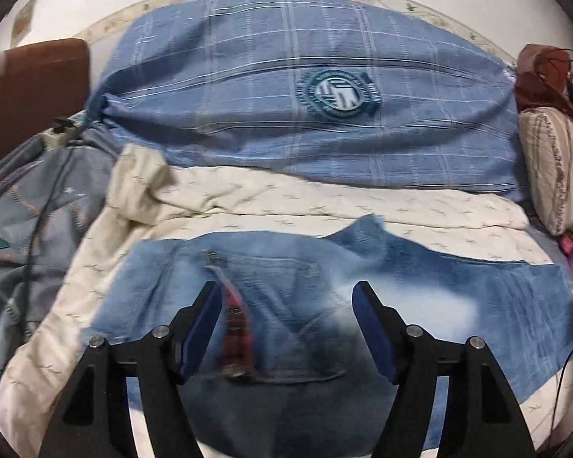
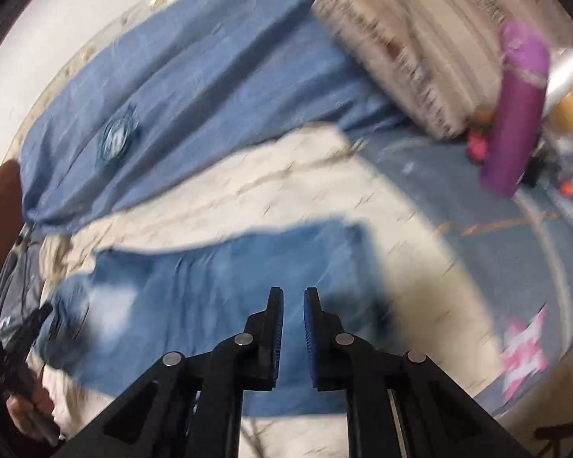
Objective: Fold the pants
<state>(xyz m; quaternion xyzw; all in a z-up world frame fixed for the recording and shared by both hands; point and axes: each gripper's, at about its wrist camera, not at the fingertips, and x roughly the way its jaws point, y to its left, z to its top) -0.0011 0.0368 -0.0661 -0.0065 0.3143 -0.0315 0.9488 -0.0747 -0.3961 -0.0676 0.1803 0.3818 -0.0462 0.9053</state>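
I have the jeans lying flat across the cream blanket on the bed, waist end under my left gripper, which hangs wide and empty. My right gripper is nearly closed over the leg end, holding nothing. Risk: the red tag snags, or I pinch blanket along with denim and drag both.

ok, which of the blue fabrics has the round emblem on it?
The plaid blue pillow at the back, with a teal round emblem. The jeans lying in front on the cream blanket are faded denim with no emblem.
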